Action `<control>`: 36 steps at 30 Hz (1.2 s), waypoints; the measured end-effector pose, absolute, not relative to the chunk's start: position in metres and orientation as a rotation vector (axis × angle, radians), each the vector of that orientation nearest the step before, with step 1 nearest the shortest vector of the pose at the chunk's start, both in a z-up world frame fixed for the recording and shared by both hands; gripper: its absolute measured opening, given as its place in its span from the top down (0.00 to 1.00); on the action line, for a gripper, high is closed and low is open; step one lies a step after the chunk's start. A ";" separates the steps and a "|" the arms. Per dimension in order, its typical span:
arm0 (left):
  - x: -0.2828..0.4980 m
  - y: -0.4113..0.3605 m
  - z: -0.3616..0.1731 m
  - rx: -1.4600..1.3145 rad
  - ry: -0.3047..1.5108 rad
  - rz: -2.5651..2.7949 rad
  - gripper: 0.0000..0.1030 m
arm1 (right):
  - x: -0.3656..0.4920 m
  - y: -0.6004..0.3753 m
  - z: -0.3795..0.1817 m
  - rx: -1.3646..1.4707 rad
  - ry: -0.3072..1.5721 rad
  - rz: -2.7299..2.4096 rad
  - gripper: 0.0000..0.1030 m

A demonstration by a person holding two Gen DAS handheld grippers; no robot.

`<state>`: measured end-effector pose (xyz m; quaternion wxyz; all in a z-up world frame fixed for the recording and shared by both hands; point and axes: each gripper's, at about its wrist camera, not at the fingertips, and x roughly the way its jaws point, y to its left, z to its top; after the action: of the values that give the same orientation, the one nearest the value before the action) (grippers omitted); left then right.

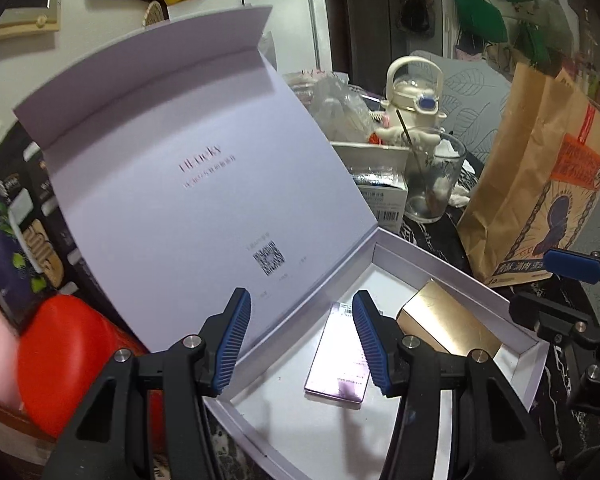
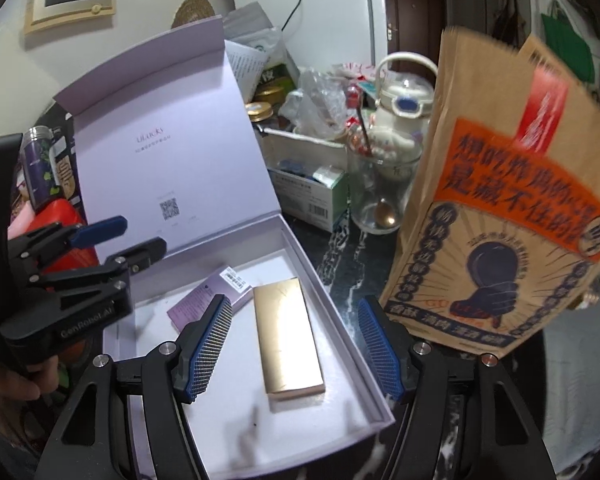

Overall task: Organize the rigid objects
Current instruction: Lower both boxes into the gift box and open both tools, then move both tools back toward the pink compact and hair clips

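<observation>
Looking down along both claws, I see the open gift box (image 2: 228,420) on the dark marbled table (image 2: 340,256), its pale lilac lid (image 2: 172,152) standing tilted back on the far side, with a small printed word and a square code on its inner face. Two things lie flat on the white floor of the box: a long gold box (image 2: 288,340) along the right wall, and a thin, shiny purple packet (image 2: 204,300) just to its left, angled, its near corner touching or almost touching the gold one.

My right gripper (image 2: 294,304) hangs above the gold box with its jaws wide and nothing in them. My left gripper (image 1: 300,320) hovers over the purple packet, jaws apart and empty as well.

A tall brown paper bag (image 2: 500,200) stands close by the box's right side. Behind the box are a drinking glass (image 2: 380,200) with a spoon in it, a cream bottle with a handle (image 2: 404,96) and small cartons. A red container (image 1: 68,360) sits left of the lid.
</observation>
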<state>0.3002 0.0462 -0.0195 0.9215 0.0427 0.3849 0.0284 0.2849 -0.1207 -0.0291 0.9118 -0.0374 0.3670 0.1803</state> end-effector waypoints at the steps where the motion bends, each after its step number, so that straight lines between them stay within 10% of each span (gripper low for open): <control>1: 0.298 0.046 -0.015 0.089 0.784 0.065 0.49 | 0.283 -0.121 -0.026 -0.079 0.752 0.369 0.34; 13: 0.256 0.046 0.035 0.070 0.706 0.080 0.49 | 0.236 -0.122 0.017 -0.090 0.684 0.361 0.31; 28: 0.219 0.043 0.044 -0.002 0.792 -0.030 0.49 | 0.164 -0.127 0.056 -0.115 0.571 0.290 0.01; 33: 0.206 0.048 0.048 -0.023 0.769 -0.035 0.06 | 0.150 -0.136 0.054 -0.113 0.568 0.259 0.00; 36: 0.198 0.049 0.050 -0.023 0.752 -0.029 0.03 | 0.143 -0.141 0.049 -0.105 0.577 0.245 0.00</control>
<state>0.1981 0.0487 0.0502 0.9299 -0.0114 0.3674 -0.0139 0.1431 -0.1406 0.0495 0.9499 -0.0518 0.2836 0.1207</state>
